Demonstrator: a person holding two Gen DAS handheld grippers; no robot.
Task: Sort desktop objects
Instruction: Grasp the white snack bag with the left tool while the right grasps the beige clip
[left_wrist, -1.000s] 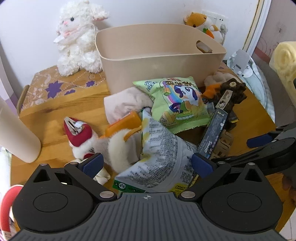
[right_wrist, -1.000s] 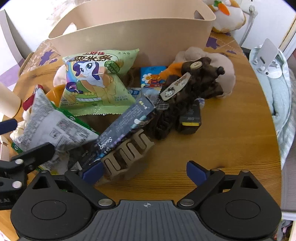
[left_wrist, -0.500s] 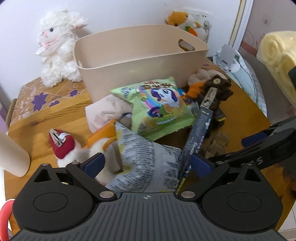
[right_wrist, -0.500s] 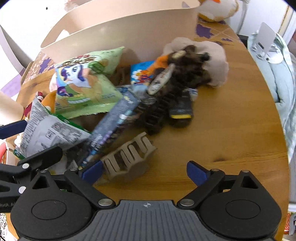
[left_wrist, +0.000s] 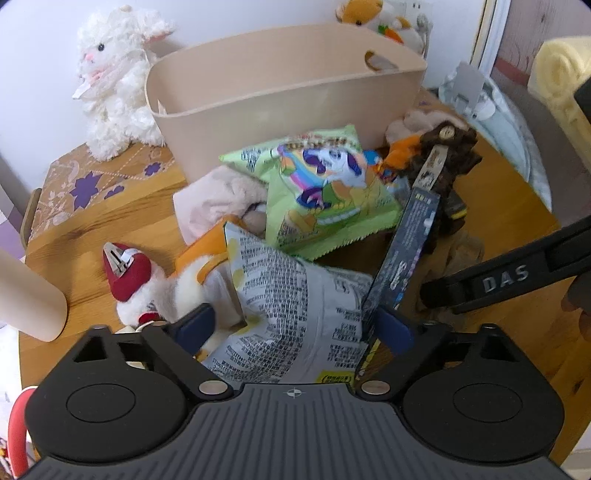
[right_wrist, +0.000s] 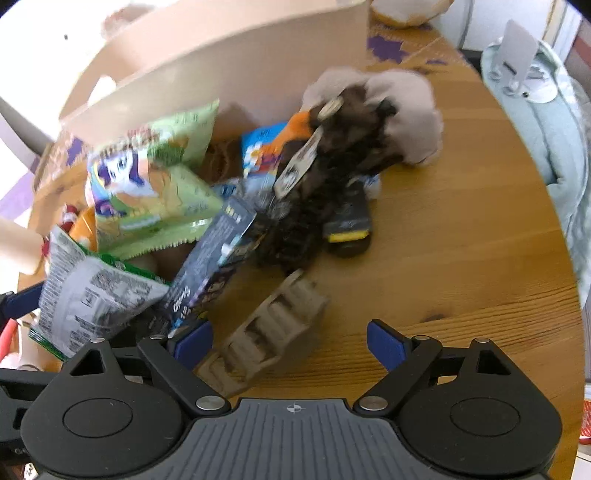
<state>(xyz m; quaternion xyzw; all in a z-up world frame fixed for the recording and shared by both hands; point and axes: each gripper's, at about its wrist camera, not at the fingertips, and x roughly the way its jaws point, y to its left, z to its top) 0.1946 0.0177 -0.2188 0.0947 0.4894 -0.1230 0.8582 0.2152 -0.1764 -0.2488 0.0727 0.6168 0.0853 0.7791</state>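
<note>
In my left view my left gripper (left_wrist: 293, 326) is closing around the gray snack bag (left_wrist: 295, 314) but not squeezing yet, and in my right view my right gripper (right_wrist: 290, 345) is closing, still loose, around the tan hair clip (right_wrist: 266, 332) on the table (right_wrist: 461, 258), so I should squeeze gently.

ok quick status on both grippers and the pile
Left gripper closing around grey snack bag. Right gripper closing over beige hair claw. Dark box leans between.

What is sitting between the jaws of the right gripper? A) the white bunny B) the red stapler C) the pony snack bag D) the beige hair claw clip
D: in the right wrist view the beige hair claw clip lies between the open jaws of the right gripper, untouched on one side.
</note>
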